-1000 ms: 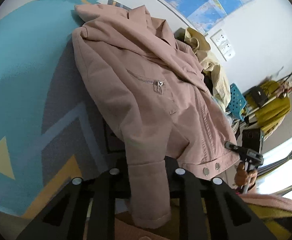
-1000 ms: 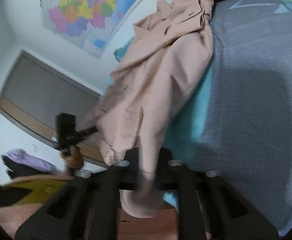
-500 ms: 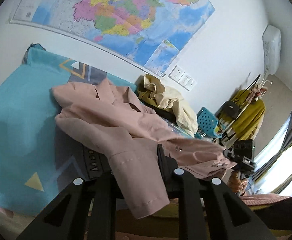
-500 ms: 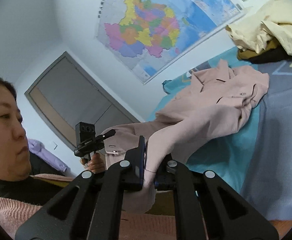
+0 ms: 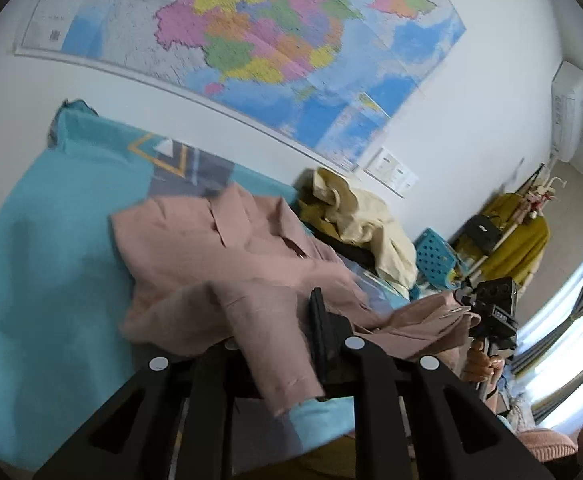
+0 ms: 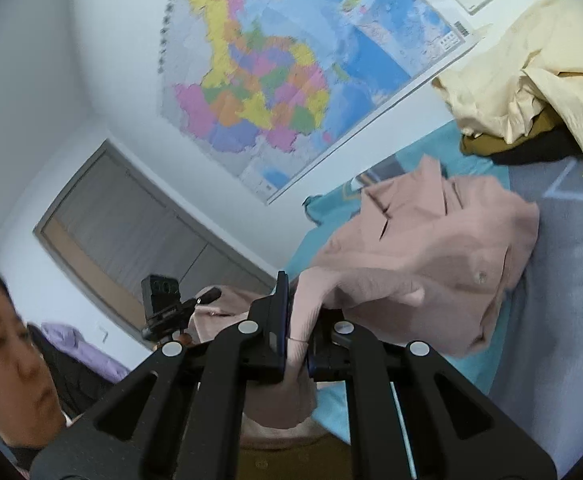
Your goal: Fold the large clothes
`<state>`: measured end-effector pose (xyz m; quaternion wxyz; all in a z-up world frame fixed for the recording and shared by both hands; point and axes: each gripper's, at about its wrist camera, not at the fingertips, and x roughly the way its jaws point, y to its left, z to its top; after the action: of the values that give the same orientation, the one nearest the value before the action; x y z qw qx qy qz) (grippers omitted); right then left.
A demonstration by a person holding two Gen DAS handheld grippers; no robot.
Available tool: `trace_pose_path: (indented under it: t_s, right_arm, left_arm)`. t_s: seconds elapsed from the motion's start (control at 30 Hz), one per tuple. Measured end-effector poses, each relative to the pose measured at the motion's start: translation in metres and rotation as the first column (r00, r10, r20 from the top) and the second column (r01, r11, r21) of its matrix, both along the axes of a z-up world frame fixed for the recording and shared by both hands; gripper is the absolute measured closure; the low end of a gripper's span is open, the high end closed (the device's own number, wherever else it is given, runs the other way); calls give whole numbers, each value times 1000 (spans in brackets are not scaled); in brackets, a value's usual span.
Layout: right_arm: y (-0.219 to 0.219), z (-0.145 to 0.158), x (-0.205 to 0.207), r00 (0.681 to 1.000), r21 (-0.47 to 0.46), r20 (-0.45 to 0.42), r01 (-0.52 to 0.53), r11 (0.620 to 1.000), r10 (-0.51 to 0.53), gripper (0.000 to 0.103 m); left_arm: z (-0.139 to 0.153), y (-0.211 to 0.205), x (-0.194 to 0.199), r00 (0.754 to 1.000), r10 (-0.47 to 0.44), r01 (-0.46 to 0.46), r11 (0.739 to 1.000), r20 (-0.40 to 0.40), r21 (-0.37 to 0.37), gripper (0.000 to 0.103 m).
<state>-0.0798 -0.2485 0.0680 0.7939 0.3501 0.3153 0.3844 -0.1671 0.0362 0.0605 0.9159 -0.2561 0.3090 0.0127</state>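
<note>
we hold the pink jacket by the near edge – left gripper & right gripper both clamped on it, rest lying on the bed. folding only starting, most left.

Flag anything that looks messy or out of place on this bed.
The cream garment lies crumpled in a heap on darker clothes by the wall, unfolded. The pink jacket is bunched only because both grippers hold its sleeves.
</note>
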Motion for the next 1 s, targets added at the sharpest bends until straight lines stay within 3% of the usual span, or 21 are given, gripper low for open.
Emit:
trace_pose_path:
  t_s: [0.13,0.47,0.73,0.77,0.93,1.0]
  right_arm:
    - [3,1,33,1000,4,-20,13,1000,-12,95]
    - [1,-3,111,994,27,-92,56,998,-53,95]
    - [0,-48,197,961,-2,-256,111,994,-108,94]
    - [2,-57,208,956,-17,-274,99,995,-100,92]
    - [-1,-102,239,903,-114,-384,159,981,-191,81]
    - [-2,-114,242,894,-132,-405,151,980,-192,63]
  left_arm:
    - [-1,7,28,999,3,-1,999,-48,49,97]
    - [-5,52,92,990,57,-51,997,-128,49,98]
    - [-31,106,162,958,105,-106,994,-268,9,96]
    - [-42,116,171,939,145,-145,989,-311,22,95]
    - [-84,134,200,890,160,-149,987,-428,57,82]
    - [-90,135,200,880,178,-153,984,-440,91,75]
